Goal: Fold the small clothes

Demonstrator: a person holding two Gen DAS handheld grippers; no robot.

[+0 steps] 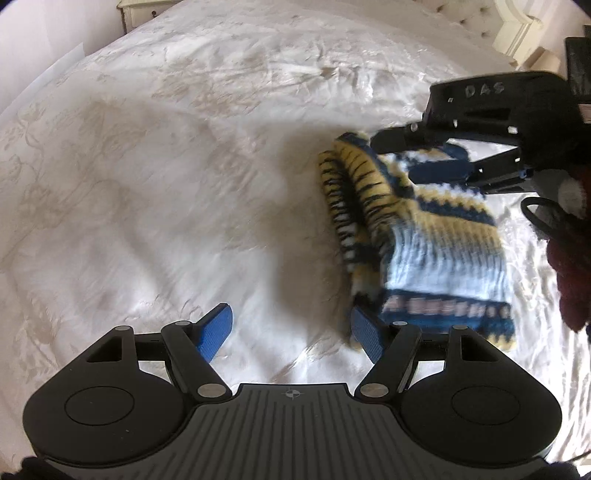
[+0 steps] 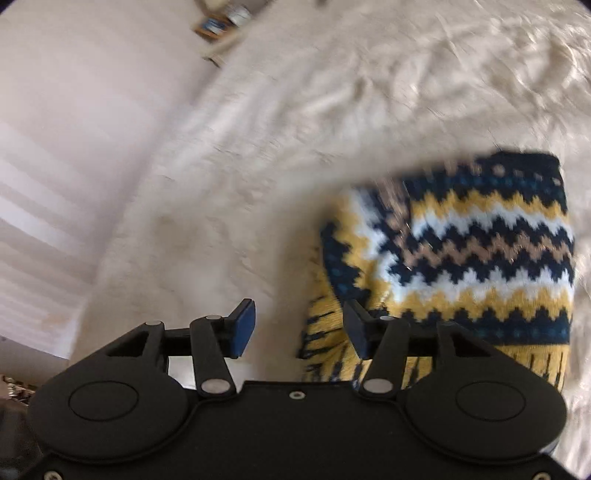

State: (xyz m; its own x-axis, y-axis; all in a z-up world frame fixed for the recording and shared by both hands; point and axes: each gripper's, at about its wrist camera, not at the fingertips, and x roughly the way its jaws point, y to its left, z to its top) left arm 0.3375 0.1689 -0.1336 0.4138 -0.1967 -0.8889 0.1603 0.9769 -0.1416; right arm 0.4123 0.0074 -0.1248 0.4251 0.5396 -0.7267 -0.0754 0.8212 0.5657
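A knitted garment [image 1: 424, 225] in navy, yellow and white zigzag bands lies folded on the white bedspread [image 1: 166, 166]. In the left wrist view my left gripper [image 1: 291, 336] stands open just left of its near corner, with only bedspread between the blue pads. The garment's edge blurs against the right pad [image 1: 364, 332]. My right gripper [image 1: 417, 157] hovers over the garment's far end. In the right wrist view the right gripper [image 2: 299, 328] is open with bedspread in the gap, and the garment [image 2: 461, 251] lies beside its right finger.
A cream nightstand [image 1: 136, 11] stands beyond the bed's far left corner, and a tufted headboard [image 1: 517, 29] is at the far right. A dark red sleeve [image 1: 569, 266] is at the right edge. The bed's left edge [image 2: 122, 229] drops away.
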